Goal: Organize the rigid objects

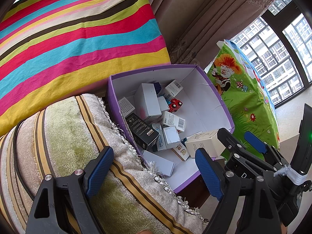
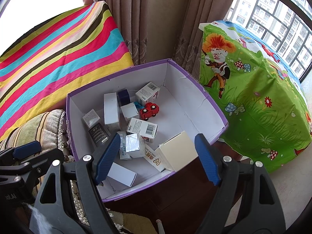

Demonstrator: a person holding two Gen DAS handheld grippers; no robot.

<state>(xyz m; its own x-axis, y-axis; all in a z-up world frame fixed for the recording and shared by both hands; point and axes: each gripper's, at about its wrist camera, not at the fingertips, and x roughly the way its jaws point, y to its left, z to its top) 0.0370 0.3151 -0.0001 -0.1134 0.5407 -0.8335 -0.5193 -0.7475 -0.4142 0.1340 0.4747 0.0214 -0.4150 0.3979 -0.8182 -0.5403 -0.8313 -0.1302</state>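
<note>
Two hand-held grippers hang side by side above a purple box (image 2: pixel 206 105) of small packages, both tipped steeply down and both with jaws standing apart and nothing between the blue pads; the right gripper (image 2: pixel 158 156) sits over the box's near edge, while the left gripper (image 1: pixel 154 169) hovers farther left, over a striped cushion (image 1: pixel 64 136) that presses against the box's left wall. From the right gripper the contents lie ahead and below, the closest being a cream carton (image 2: pixel 178 150) propped in the near right corner, almost framed by the open jaws, its long axis running roughly near-to-far and tilted against the wall; the right hand is judged the nearer of the two to it. Just left of it sit a foil-faced white box (image 2: pixel 133 144) and a flat white box (image 2: pixel 121 174) on the floor by the near wall; a barcoded carton (image 2: pixel 143 128) lies across the middle; a black box (image 2: pixel 98 133) leans at the left wall. Farther in, one red toy car (image 2: pixel 149 110) rests beside a tall white box (image 2: pixel 111 108), a dark blue box (image 2: pixel 123 95) and a second barcoded carton (image 2: pixel 147 92). The count: one toy car, one black box, one dark blue box, and roughly ten pale cartons, though overlaps keep that figure from being exact; two grippers, one purple box. A rainbow-striped cloth (image 2: pixel 58 54) rises behind on the left; a green cartoon-print cover (image 2: pixel 263 97) drapes furniture on the right; brown curtains (image 2: pixel 136 19) hang at the far side.
</note>
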